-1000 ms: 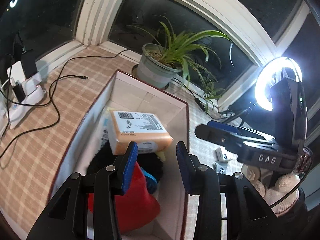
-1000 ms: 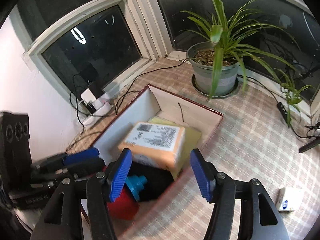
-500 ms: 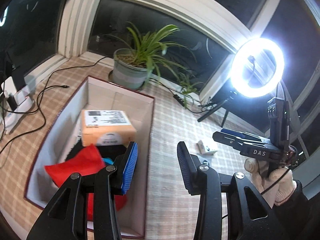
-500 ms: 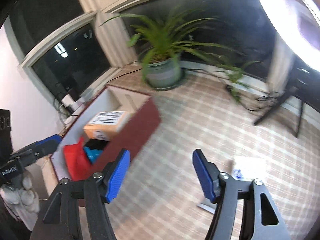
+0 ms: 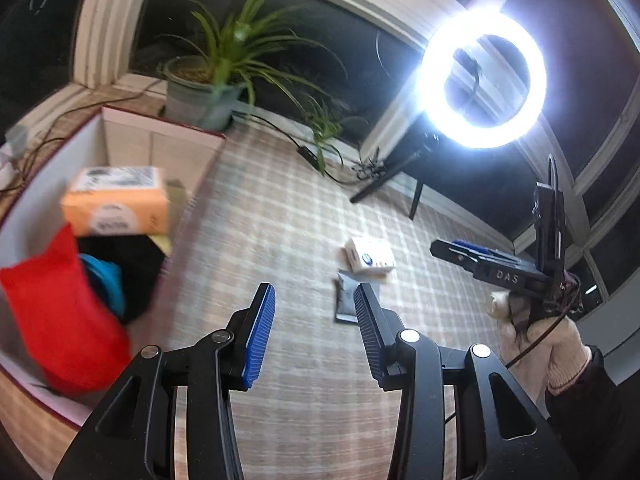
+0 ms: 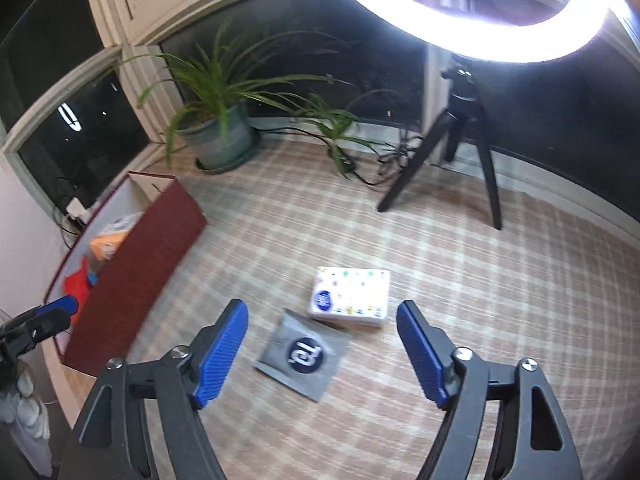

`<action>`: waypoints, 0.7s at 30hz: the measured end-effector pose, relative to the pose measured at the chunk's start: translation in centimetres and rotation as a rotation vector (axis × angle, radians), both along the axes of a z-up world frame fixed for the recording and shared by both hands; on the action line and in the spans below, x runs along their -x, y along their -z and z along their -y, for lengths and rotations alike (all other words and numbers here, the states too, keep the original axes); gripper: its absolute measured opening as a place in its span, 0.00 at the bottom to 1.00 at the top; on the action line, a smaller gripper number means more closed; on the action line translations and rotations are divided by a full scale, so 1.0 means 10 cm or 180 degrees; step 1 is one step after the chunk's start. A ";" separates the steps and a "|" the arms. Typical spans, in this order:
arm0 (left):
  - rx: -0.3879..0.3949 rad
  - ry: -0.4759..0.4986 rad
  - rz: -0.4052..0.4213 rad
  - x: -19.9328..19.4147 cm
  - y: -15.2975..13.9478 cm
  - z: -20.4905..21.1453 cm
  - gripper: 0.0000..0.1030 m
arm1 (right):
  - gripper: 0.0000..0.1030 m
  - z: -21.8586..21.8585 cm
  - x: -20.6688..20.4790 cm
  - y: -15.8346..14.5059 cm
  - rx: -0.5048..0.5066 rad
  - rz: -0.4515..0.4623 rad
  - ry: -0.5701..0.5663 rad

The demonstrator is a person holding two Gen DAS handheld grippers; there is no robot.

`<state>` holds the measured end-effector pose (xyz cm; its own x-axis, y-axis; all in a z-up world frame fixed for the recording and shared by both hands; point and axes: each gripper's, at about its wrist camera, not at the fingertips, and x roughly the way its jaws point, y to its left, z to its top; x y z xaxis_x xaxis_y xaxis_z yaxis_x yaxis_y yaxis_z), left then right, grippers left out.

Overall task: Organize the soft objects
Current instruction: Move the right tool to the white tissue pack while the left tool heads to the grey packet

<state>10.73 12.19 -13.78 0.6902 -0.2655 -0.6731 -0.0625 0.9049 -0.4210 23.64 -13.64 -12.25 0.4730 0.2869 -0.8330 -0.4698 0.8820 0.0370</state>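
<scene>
Far left, the red-walled box (image 6: 132, 268) already has an orange tissue pack (image 5: 116, 206) and a red cloth (image 5: 60, 320) in it. Just right of it, out on the plaid mat (image 6: 480, 280), sit the two leftovers: a flat grey pouch (image 6: 304, 354) and, touching its far corner, a white tissue pack (image 6: 350, 296).

The pouch looks thin, floppy and a bit slick, so I'd pinch an edge or corner rather than the flat face. The tissue pack looks light and squishy; across its short sides seems best, gently.

The left gripper (image 5: 314, 330) has its jaws partly apart with nothing in them. The right gripper (image 6: 320, 354) is opening above the pouch, also empty.
</scene>
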 end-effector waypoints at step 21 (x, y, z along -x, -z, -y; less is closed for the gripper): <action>0.0089 0.0048 -0.0421 -0.32 0.70 0.52 0.39 | 0.74 -0.38 -0.57 0.78 0.0627 -0.0178 0.0001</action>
